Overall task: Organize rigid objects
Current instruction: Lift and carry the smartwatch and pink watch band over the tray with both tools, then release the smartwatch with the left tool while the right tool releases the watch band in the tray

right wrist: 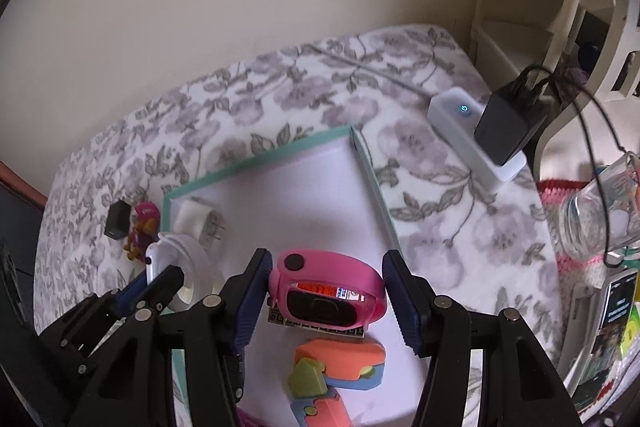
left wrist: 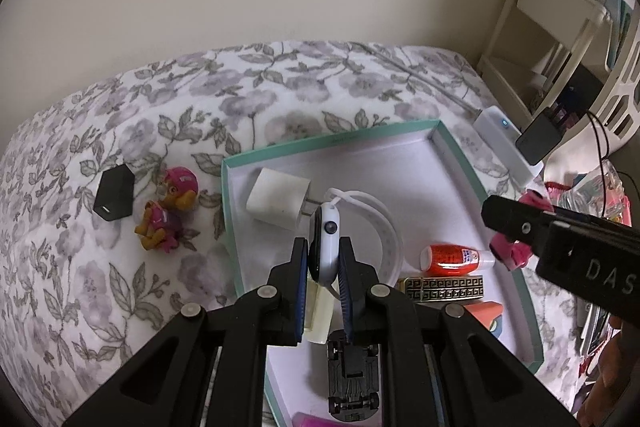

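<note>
Two watches are in hand over the teal-rimmed box (left wrist: pixel 456 155) on the floral bedspread (left wrist: pixel 120 131). We list the pink watch (right wrist: pixel 326 293) first: its bulky, light, stiff plastic body is spanned by the half-spread right gripper (right wrist: pixel 324 301), and we judge the looped strap springy, so the case is the surer hold. The white watch (left wrist: pixel 326 241), slimmer, smooth and likely slippery, is pinched flat across its case by the narrowed left gripper (left wrist: pixel 323 277), its soft band (left wrist: pixel 384 223) trailing loose.
</note>
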### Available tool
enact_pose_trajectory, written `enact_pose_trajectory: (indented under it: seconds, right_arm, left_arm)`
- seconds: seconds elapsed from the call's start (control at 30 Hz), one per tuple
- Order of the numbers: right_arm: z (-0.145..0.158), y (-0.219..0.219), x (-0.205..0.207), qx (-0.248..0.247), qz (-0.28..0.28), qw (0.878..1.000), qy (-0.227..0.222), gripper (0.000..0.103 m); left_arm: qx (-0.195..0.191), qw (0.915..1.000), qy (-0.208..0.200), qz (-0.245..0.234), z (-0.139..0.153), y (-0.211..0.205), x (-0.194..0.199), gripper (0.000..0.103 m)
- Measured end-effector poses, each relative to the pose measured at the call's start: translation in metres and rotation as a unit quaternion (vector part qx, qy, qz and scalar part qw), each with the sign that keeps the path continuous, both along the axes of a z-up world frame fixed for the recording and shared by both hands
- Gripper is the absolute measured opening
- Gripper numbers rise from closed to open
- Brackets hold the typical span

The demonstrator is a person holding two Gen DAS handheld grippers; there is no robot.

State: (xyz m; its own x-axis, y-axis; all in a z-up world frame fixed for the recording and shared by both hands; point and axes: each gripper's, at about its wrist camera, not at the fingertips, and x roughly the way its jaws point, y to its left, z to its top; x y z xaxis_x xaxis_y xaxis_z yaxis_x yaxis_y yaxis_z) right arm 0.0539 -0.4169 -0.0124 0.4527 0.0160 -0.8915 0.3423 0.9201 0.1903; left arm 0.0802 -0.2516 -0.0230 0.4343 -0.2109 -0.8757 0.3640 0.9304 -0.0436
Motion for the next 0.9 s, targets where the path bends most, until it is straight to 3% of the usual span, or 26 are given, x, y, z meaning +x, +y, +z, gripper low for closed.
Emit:
enact_pose_trajectory:
  seconds: [0.4,0.9]
  right_arm:
    - [-0.027,0.007,0.006,0.005,0.014,0.999,0.036,0.060]
    - [-0.032,0.016,0.011,-0.006,0.030,0.998,0.050,0.061]
  left_arm:
    - [0.022,0.9997,0.010,-0.009,-0.015,-0.007,-0.001,0.015]
    - [0.032,0.9992,0.023,-0.006,-0.022,-0.006,0.001,0.015]
